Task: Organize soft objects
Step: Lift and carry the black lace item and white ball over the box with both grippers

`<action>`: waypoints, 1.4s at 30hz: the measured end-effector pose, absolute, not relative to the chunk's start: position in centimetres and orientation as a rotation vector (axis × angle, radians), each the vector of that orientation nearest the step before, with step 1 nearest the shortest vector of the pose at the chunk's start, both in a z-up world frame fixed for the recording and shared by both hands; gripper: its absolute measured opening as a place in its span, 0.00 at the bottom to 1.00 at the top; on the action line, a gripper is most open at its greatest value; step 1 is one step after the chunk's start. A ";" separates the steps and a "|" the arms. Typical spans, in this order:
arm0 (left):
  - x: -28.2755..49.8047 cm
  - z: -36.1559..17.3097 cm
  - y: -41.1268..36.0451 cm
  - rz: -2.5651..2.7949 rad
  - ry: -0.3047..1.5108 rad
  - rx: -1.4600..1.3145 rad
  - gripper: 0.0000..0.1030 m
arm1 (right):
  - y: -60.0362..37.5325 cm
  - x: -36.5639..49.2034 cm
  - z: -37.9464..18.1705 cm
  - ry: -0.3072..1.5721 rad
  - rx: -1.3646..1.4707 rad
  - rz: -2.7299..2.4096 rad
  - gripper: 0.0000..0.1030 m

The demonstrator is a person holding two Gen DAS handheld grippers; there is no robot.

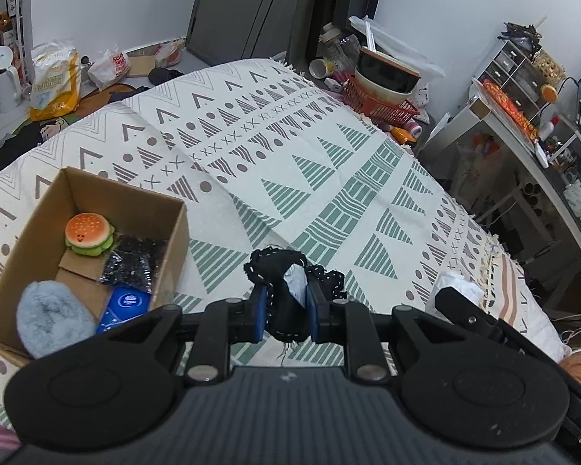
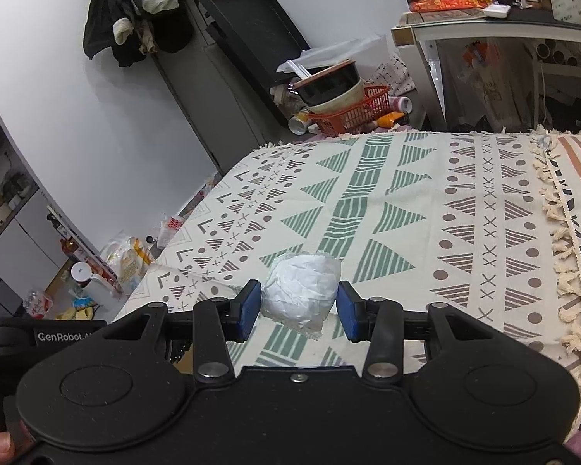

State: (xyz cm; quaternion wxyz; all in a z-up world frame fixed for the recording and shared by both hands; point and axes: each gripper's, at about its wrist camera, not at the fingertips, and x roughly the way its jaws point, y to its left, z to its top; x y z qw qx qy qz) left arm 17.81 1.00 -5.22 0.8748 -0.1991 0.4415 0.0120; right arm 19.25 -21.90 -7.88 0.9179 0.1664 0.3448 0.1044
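Straddling white bundle (image 2: 301, 290) — right gripper (image 2: 299, 312)

Free room: wide stretch of bare blanket (image 1: 275, 162) ahead of both grippers, nothing on it out to the far edge. Box (image 1: 166, 232) sits left of the left gripper (image 1: 286, 310); open top, but burger (image 1: 89, 234), black pouch (image 1: 135, 259), blue pack (image 1: 126, 304) and grey puff (image 1: 54, 321) cover most of its floor. Past the far edge, red basket (image 1: 379, 106) and bowls (image 1: 387, 77) block. Desk (image 2: 484, 27) closes off the right side.
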 end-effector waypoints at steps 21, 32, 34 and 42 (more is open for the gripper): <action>14.3 -4.0 9.4 0.087 0.851 -0.478 0.19 | -14.9 17.5 -6.5 0.689 0.283 0.267 0.41; 14.6 -5.6 13.9 0.166 0.861 -0.517 0.20 | -10.9 17.9 -6.8 0.712 0.259 0.316 0.41; 14.7 -5.9 14.5 0.177 0.862 -0.521 0.20 | -10.2 18.0 -6.8 0.717 0.250 0.323 0.41; 15.3 -7.1 16.8 0.218 0.874 -0.549 0.20 | -7.7 18.7 -7.1 0.736 0.235 0.358 0.41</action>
